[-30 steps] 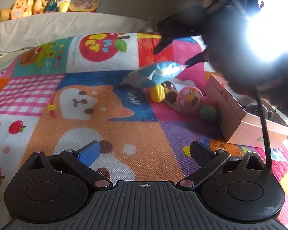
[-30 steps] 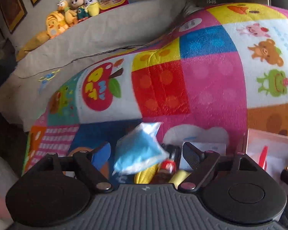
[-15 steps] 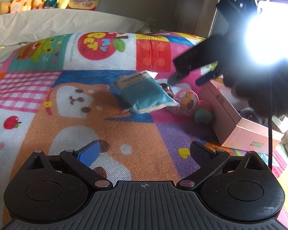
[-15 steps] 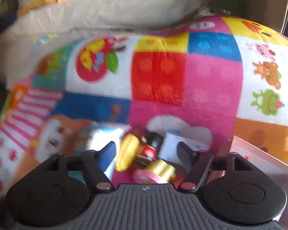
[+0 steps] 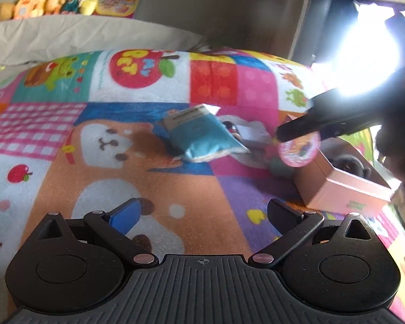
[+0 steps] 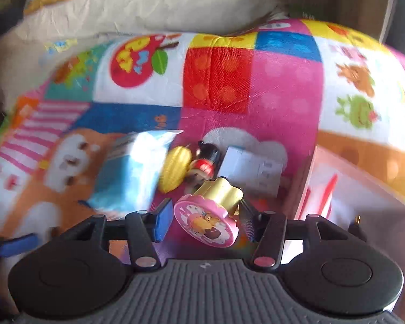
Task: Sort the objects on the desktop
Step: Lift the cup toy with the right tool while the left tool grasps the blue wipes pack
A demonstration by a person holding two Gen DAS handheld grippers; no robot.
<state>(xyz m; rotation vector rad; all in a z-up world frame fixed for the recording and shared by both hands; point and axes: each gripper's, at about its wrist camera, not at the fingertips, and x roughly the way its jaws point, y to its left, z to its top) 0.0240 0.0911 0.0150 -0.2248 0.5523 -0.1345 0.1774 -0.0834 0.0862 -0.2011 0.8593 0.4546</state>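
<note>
My right gripper (image 6: 205, 222) is shut on a pink-lidded gold jelly cup (image 6: 209, 216) and holds it above the colourful mat; the cup also shows in the left wrist view (image 5: 299, 149) between the right gripper's dark fingers (image 5: 297, 131). A blue pouch (image 5: 202, 137) lies on the mat; it also shows in the right wrist view (image 6: 132, 167). Beside it lie a yellow corn toy (image 6: 174, 168), a small red-and-black bottle (image 6: 205, 163) and a white box (image 6: 252, 170). My left gripper (image 5: 202, 213) is open and empty, low over the mat.
A pink open box (image 5: 345, 181) stands at the right, with a dark item inside; it also shows in the right wrist view (image 6: 345, 189). Plush toys (image 5: 43, 0) line the beige back ledge. Strong window glare fills the upper right.
My right gripper let go of the blue pouch, which dropped onto the mat. It then closed on the pink-lidded cup and lifted it. The left gripper barely moved.
</note>
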